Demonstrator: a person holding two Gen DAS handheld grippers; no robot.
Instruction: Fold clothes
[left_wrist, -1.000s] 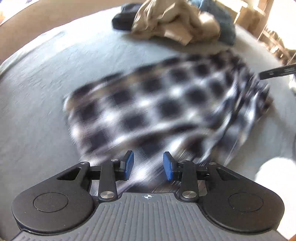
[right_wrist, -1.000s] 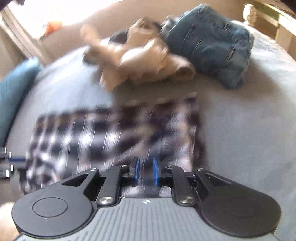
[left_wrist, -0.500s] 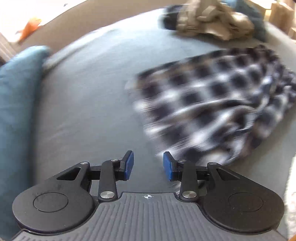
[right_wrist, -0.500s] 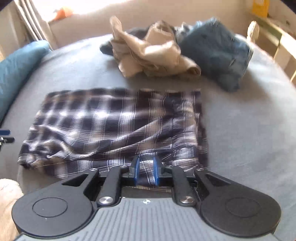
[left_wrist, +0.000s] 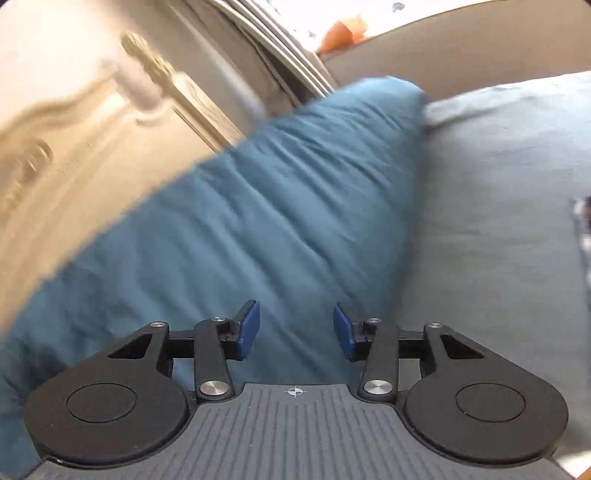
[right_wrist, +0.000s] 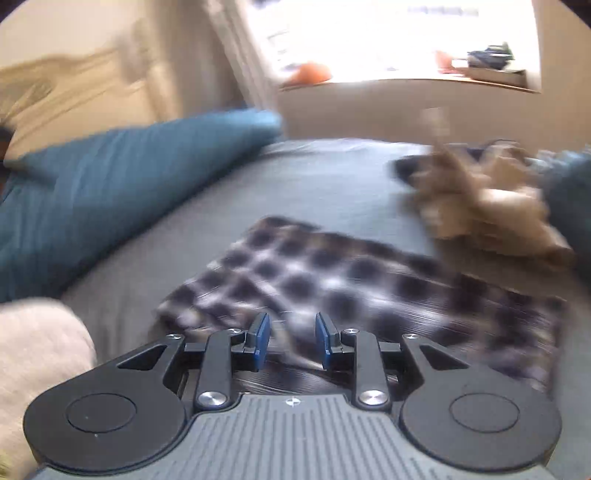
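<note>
A dark blue and white plaid garment (right_wrist: 351, 284) lies folded flat on the grey bed sheet (right_wrist: 332, 177). My right gripper (right_wrist: 291, 334) hovers over its near edge; the jaws are opening and the pads press on nothing, the cloth lying below them. My left gripper (left_wrist: 296, 325) points away from the garment at a blue pillow (left_wrist: 258, 221); its jaws are opening with nothing between them. In the left wrist view only a sliver of the plaid garment (left_wrist: 585, 221) shows at the right edge.
A loose pile with a beige garment (right_wrist: 480, 206) and blue jeans (right_wrist: 569, 192) lies at the back right of the bed. The blue pillow (right_wrist: 110, 184) runs along the left side below a cream headboard (left_wrist: 74, 129). A pale fuzzy thing (right_wrist: 37, 354) is at the near left.
The left wrist view has swung left, off the plaid garment and onto the pillow, and its jaws stand wider. The right gripper's jaws have parted and its view has turned left.
</note>
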